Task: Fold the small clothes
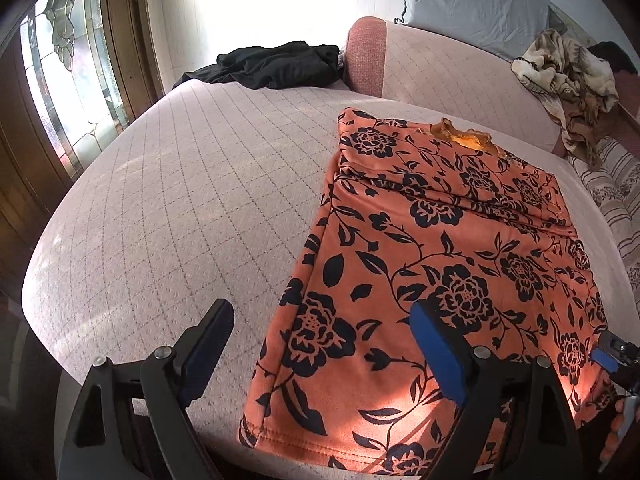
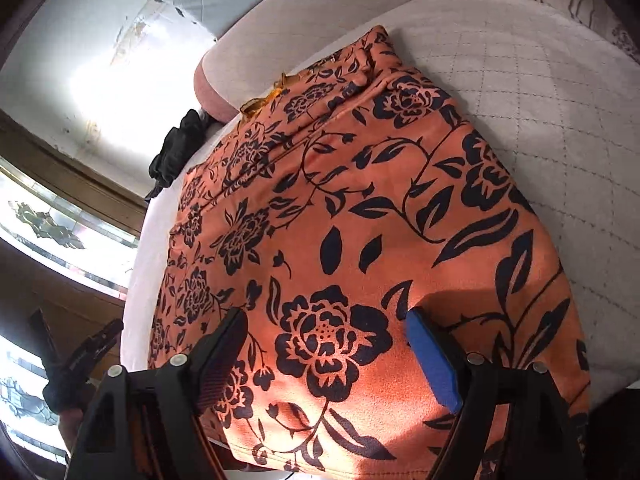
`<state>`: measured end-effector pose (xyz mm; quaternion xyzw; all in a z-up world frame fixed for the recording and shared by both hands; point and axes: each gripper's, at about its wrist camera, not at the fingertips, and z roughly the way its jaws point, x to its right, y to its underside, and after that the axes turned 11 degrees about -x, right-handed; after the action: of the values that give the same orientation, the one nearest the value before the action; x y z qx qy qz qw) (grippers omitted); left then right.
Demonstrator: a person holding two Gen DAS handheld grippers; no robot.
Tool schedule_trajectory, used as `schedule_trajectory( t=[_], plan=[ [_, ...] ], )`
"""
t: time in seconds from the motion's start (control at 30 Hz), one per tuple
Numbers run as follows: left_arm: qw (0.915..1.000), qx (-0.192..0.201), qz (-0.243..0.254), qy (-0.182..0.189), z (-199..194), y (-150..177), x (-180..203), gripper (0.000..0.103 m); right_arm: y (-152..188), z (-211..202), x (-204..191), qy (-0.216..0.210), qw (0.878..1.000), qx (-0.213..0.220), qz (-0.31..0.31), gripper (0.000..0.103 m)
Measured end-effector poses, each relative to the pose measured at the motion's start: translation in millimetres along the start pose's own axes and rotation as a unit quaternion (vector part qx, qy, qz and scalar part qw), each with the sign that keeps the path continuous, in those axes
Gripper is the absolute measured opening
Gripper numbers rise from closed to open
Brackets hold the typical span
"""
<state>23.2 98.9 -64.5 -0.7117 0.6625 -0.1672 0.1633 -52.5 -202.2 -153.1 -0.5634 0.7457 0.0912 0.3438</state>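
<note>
Lying flat, orange floral garment point(image 1: 440, 248) on bed point(image 1: 200, 184)

Matt soft cloth top point(image 1: 440, 248) w/ quilted fabric cushion point(image 1: 180, 184).

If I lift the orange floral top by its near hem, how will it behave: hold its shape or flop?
The orange floral top will probably flop and drape: it lies flat in soft folds near the collar. It looks thin, so likely light. The folded-in sleeves may slide open when lifted, since nothing pins them. Both the left gripper and the right gripper are open above it.
</note>
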Motion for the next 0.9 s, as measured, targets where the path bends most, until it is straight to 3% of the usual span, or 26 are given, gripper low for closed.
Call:
schedule_trajectory(
  t=[0.1, 0.2, 0.27, 0.37, 0.43, 0.47, 0.57, 0.73, 0.9],
  plan=[
    [1.0000, 0.002, -0.005, 0.000, -5.6, 3.3, -1.4, 0.090, 6.4, -11.6, -5.3, 0.003, 1.000, 0.024, -0.016, 0.086],
    [1.0000, 0.000, -0.007, 0.003, -9.6, 5.7, -1.2, 0.090, 9.2, 5.7, 10.3, 0.015, 1.000, -0.004, -0.005, 0.087],
    [1.0000, 0.009, -0.002, -0.002, -14.5, 7.9, -0.5, 0.090, 13.2, -6.2, 6.2, 0.013, 1.000, 0.016, 0.001, 0.087],
    [0.9999, 0.010, -0.003, -0.007, -16.5, 8.7, 0.2, 0.090, 17.4, -19.8, -6.2, 0.012, 0.998, 0.048, -0.040, 0.087],
    [0.9999, 0.007, -0.007, -0.004, -17.0, 9.1, 0.7, 0.090, 15.6, -5.4, 5.7, 0.036, 0.999, 0.018, -0.014, 0.087],
    [0.9999, 0.008, -0.007, -0.003, -18.1, 9.9, 1.4, 0.090, 16.7, -1.1, 13.8, 0.029, 0.999, 0.014, -0.002, 0.087],
    [0.9999, 0.012, 0.000, -0.009, -19.8, 11.9, 3.8, 0.090, 18.3, -10.9, 9.8, 0.029, 0.999, 0.038, -0.013, 0.087],
    [0.9997, -0.021, -0.009, 0.001, -2.8, 23.4, -6.4, 0.090, 16.9, -19.6, 14.4, 0.045, 0.998, 0.054, -0.001, 0.087],
    [0.9952, -0.089, -0.038, -0.010, 33.3, 50.0, -33.4, 0.090, 8.2, -51.2, 25.5, 0.087, 0.994, 0.071, 0.001, 0.087]
  ],
)
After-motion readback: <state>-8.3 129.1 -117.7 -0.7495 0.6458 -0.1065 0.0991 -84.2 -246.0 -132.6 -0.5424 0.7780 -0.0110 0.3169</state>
